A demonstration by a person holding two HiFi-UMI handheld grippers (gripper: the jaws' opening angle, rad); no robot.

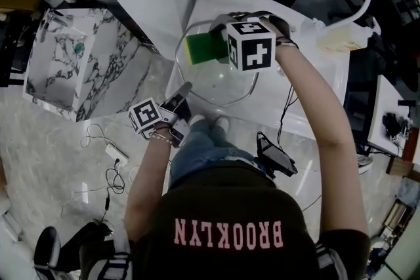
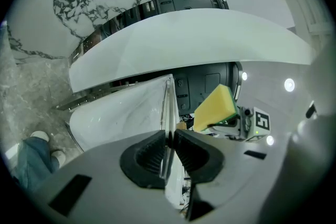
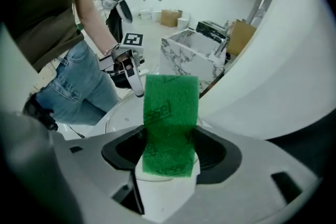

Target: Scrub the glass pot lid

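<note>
BROOKLYN on shirt (image 1: 223, 206); "ssel" on sponge (image 3: 170, 123)

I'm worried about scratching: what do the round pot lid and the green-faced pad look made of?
The round clear pot lid looks like glass, smooth and glossy: the white counter shows through it, with a thin bright rim, perhaps metal. The green-and-yellow sponge looks like yellow foam with a coarse, fibrous green scouring face.

One glass pot lid (image 1: 216, 87) and one sponge (image 1: 204, 47). Two grippers: the left gripper (image 2: 169, 140) and the right gripper (image 3: 168, 150). One marble sink unit (image 1: 62, 69).
</note>
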